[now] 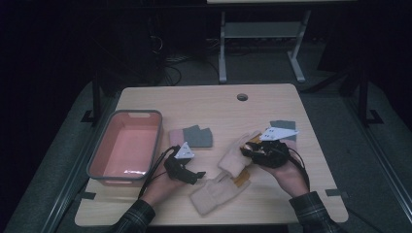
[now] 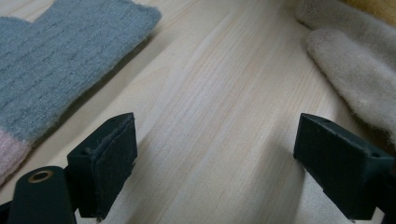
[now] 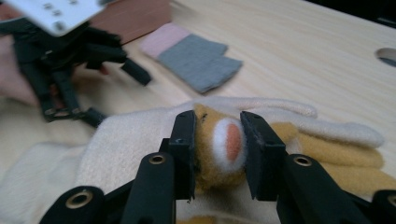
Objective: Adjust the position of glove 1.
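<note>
Yellow fleece of the cream glove (image 3: 224, 144), lying near the table's (image 1: 209, 104) front edge, is pinched between the closed right gripper (image 3: 218, 140), so lifting should go slowly, while the left gripper (image 2: 215, 158) waits open above bare wood.

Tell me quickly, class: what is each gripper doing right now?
Left gripper: open, jaws wide apart over bare table, holding nothing.
Right gripper: shut on the cream and yellow glove.
</note>
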Demonstrator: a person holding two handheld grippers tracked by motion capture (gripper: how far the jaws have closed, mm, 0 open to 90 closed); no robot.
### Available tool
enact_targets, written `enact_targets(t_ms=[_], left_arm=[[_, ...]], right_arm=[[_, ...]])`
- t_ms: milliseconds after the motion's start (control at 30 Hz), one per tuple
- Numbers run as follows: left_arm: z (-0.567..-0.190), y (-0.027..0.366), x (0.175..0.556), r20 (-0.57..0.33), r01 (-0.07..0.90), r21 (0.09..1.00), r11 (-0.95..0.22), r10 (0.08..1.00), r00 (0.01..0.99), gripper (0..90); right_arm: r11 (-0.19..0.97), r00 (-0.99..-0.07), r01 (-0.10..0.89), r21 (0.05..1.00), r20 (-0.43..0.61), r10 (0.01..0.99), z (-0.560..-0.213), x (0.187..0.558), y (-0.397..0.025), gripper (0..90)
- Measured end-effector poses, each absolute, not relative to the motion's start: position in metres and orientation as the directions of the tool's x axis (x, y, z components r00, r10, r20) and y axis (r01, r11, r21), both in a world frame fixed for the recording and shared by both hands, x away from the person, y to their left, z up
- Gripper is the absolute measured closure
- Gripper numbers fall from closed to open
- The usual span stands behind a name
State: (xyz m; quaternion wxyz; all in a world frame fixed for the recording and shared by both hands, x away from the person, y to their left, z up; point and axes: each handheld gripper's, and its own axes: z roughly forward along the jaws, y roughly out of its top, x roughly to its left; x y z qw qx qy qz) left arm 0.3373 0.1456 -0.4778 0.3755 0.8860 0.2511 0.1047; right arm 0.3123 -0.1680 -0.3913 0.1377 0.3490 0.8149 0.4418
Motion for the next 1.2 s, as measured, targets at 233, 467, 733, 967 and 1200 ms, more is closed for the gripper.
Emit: enact_targets(t_ms=[233, 467, 733, 967, 1200], left_arm=[[-0.478, 0.145, 0.337, -0.004, 0.367, 0.719, -0.59, 0.525, 0.851, 12.7], [-0.478, 0.145, 0.337, -0.003, 0.366, 0.72, -0.589, 0.525, 0.851, 12.7], [-0.478, 0.145, 0.337, -0.003, 0.365, 0.72, -0.59, 0.524, 0.852, 12.6], [-0.478, 0.145, 0.337, -0.005, 0.367, 0.72, -0.589, 0.525, 0.851, 12.6], [-0.478, 0.145, 0.337, -0.005, 0.366, 0.72, -0.589, 0.524, 0.852, 12.6]], right_arm=[[0.407, -0.764, 0.426, 0.808, 0.08, 0.64, -0.395, 0.289, -0.146, 67.0], [0.427, -0.792, 0.414, 0.804, 0.088, 0.604, -0.398, 0.279, -0.131, 67.0], [0.449, -0.818, 0.401, 0.799, 0.091, 0.568, -0.399, 0.26, -0.111, 66.8], [0.466, -0.819, 0.398, 0.79, 0.078, 0.568, -0.405, 0.251, -0.091, 66.7], [0.509, -0.824, 0.42, 0.751, 0.081, 0.562, -0.416, 0.248, -0.084, 59.0]])
